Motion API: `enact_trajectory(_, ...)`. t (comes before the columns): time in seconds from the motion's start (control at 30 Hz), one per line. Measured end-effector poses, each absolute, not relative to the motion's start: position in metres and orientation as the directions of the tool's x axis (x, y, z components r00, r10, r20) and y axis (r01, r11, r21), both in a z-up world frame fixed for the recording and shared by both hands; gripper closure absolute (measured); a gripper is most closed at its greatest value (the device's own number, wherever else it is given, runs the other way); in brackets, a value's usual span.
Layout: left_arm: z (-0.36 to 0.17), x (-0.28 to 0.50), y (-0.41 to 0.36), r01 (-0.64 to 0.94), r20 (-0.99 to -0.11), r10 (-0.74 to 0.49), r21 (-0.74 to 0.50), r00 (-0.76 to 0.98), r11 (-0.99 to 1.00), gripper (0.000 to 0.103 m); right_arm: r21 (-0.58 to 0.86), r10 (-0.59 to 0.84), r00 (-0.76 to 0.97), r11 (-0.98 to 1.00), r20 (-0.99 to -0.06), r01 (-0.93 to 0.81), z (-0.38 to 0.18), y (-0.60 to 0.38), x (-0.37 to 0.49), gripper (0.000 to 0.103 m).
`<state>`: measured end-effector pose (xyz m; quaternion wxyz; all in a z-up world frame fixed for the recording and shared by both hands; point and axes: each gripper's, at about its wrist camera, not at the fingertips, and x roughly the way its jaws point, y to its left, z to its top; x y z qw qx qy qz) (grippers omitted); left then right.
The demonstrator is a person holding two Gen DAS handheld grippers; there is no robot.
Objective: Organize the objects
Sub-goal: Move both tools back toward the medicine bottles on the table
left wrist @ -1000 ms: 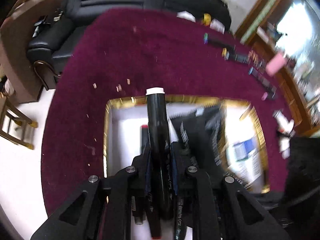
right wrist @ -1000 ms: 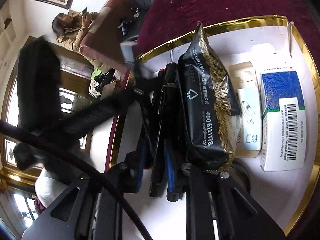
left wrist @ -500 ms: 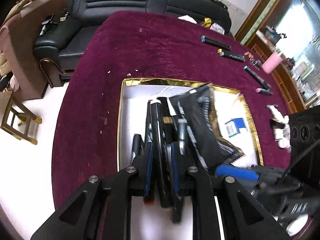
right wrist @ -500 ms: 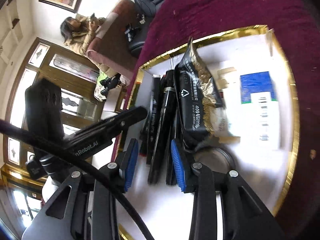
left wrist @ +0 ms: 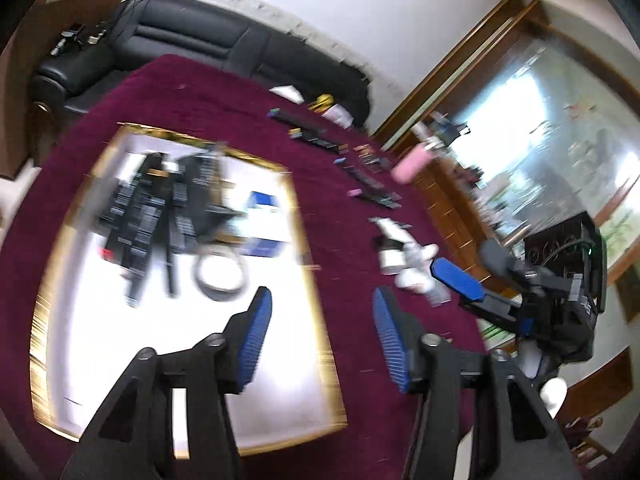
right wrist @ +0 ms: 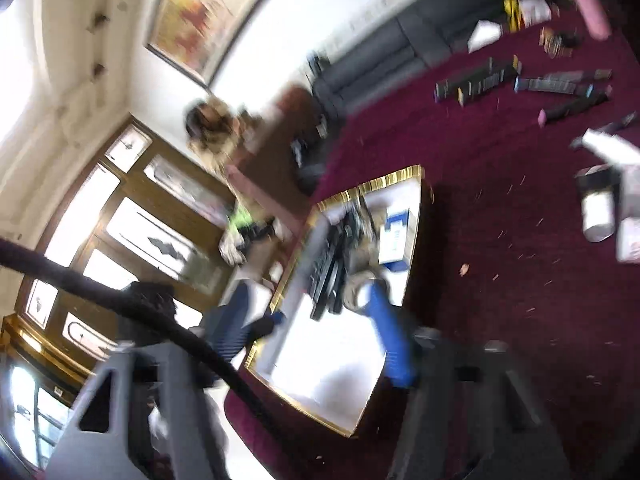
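Observation:
A white box with a gold rim [left wrist: 316,304] lies on the maroon cloth; it also shows in the right wrist view [right wrist: 416,236]. Inside it lie several black markers [left wrist: 140,216], a black snack bag [left wrist: 200,184], a blue-and-white carton [left wrist: 264,220] and a roll of tape [left wrist: 220,276]. My left gripper [left wrist: 320,328] is open and empty above the box's near right edge. My right gripper [right wrist: 312,332] is open and empty, raised over the box; it also shows at the right of the left wrist view [left wrist: 460,284]. More black markers [left wrist: 372,188] lie loose on the cloth.
A black sofa [left wrist: 200,48] stands behind the table. Small white bottles and tubes [left wrist: 404,248] lie on the cloth right of the box. A pink bottle [left wrist: 412,160] and a wooden cabinet [left wrist: 448,208] are at the right. A person [right wrist: 216,132] sits at the far left.
My left gripper has let go of the black marker, which now lies in the box with the others. Both grippers have opened wider and lifted up and away from the box.

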<state>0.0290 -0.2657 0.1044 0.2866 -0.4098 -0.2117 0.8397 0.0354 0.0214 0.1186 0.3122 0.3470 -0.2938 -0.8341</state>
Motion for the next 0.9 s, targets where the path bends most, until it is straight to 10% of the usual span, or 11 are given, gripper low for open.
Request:
enact_trajectory(0.33,0.11,0.05,-0.168,-0.364,-0.579,0.7,-0.6,-0.417,-0.713,0.051,0.262,-0.254,-0.901,-0.951,-0.351,0.166,0.176,0.062,0.133,0.013)
enact_trajectory(0.37,0.11,0.053,-0.161,-0.365,-0.584,0.701,-0.6,-0.408,-0.712,0.051,0.256,-0.215,-0.918,-0.958,-0.332,0.132,0.177,0.067,0.139,0.0)
enact_trajectory(0.53,0.11,0.067,-0.135,-0.387,-0.621,0.693,-0.576,-0.366,-0.72,0.051,0.594,-0.429,-0.782,-0.799,-0.452,0.096,0.13,0.125,0.107,0.0)
enact_trajectory(0.9,0.069,0.042,-0.089,-0.384,-0.766,0.562,-0.44,-0.312,-0.812,0.051,0.392,-0.093,-0.775,-0.896,-0.625,-0.209,0.079,0.192,0.096,0.005)
